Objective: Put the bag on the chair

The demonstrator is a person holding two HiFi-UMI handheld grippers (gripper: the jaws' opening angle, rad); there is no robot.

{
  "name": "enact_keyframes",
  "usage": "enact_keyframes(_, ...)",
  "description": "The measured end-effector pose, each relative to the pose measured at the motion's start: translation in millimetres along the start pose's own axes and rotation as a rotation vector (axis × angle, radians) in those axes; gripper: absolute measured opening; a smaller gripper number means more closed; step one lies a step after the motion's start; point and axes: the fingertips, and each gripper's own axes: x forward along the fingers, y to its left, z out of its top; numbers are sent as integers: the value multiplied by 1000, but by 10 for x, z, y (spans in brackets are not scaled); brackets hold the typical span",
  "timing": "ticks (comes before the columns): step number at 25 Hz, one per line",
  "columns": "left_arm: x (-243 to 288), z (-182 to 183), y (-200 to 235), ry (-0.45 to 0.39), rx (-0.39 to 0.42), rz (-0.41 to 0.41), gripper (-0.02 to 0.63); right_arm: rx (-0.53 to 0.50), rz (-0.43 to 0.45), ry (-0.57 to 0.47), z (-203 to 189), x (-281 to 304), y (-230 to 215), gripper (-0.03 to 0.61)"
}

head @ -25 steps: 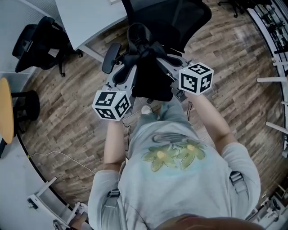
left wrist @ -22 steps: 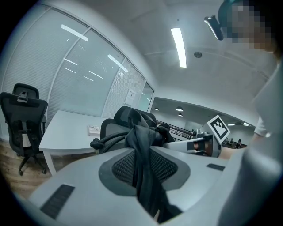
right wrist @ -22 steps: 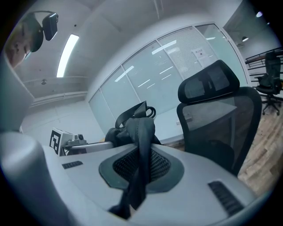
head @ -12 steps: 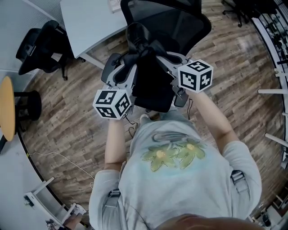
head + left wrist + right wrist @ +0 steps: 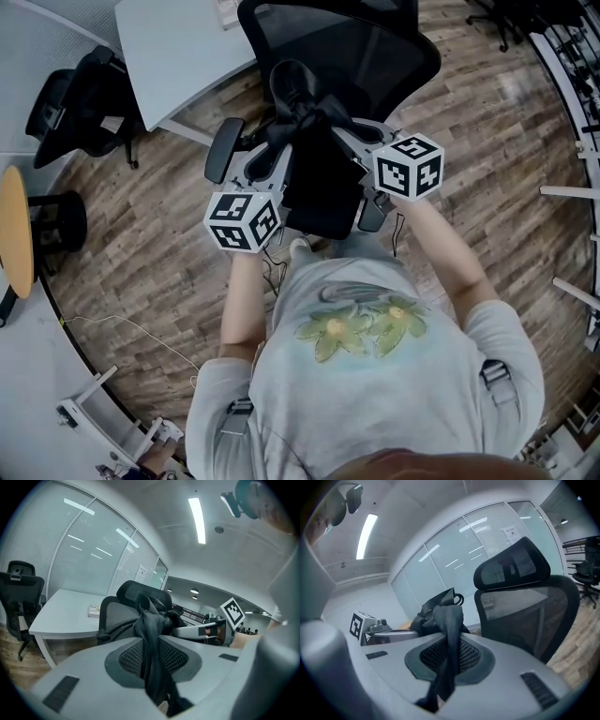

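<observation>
Two tongs carry one black fabric bag (image 5: pixel 317 183) by its limp straps (image 5: pixel 150 634); the left tongs (image 5: pixel 153 654) and right tongs (image 5: pixel 449 653) each pinch a strap; the bag hangs between them over the black mesh-backed chair (image 5: pixel 375 52); wood-plank floor (image 5: pixel 150 272) below; a white surface (image 5: pixel 178 47) stands beyond.

The bag (image 5: pixel 319 178) hangs at your 12 o'clock, between your left gripper (image 5: pixel 272 155) at 11 and your right gripper (image 5: pixel 352 131) at 1. One strap of the bag sits pinched in each gripper's jaws. The chair (image 5: pixel 375 56) stands just behind and under the bag. The desk (image 5: pixel 178 47) is at 11, past the chair. A second chair (image 5: pixel 80 94) is at 10. A round table (image 5: pixel 14 230) is at 9, with a stool (image 5: pixel 56 220) just beside it.
</observation>
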Motion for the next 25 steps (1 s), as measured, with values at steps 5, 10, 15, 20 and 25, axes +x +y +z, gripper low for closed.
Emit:
enact_keyframes(5,131,-175,91,49,-31,12,98,44,-2,36,-163,91,-144,43)
enact_keyframes(10,248,-394,175,91,-58,25,98,77,1,81,-355,182,-290,43)
enact_keyframes(15,309,-691,313,145,-97,45,98,92,-16,143,-634,315,-397,43)
enact_keyframes(20,389,-981,422,193,-122,65,98,104,-35,203,-911,408,-524,43)
enact_keyframes(25,431,-1196,497,220,-141,68,98,112,-57,239,-1127,468,-601,43)
